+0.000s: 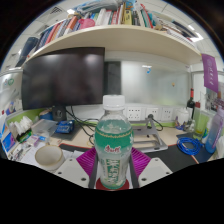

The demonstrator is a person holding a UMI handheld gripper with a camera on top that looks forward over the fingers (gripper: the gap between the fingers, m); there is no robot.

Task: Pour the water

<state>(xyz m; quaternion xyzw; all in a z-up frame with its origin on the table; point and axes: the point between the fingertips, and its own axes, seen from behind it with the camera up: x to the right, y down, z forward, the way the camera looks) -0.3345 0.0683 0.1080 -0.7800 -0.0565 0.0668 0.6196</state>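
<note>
Between the two fingers of the gripper (113, 168), at six o'clock, stands a clear bottle (113, 140) with a white cap and a green label, its lower body flanked by the magenta pads (88, 160). The pads seem to press both sides of it, so I judge the gripper clenched on the bottle, though its base is cut off below and whether it rests on anything is unclear. Such a thin plastic bottle is probably light to moderate in weight depending on its fill, springy in the wall and a bit slick on the label; the grip looks best kept at the labelled waist, firm enough not to slip when tipped, gentle enough not to squeeze water out. The cap appears on, which would block pouring. Farther out at nine o'clock sits a pale bowl (48, 155) on the cluttered desk (160, 135), perhaps the target. At ten o'clock a dark monitor (62, 78) stands; at twelve a shelf of books (100, 20). Small items at three o'clock are too jumbled to name.
</note>
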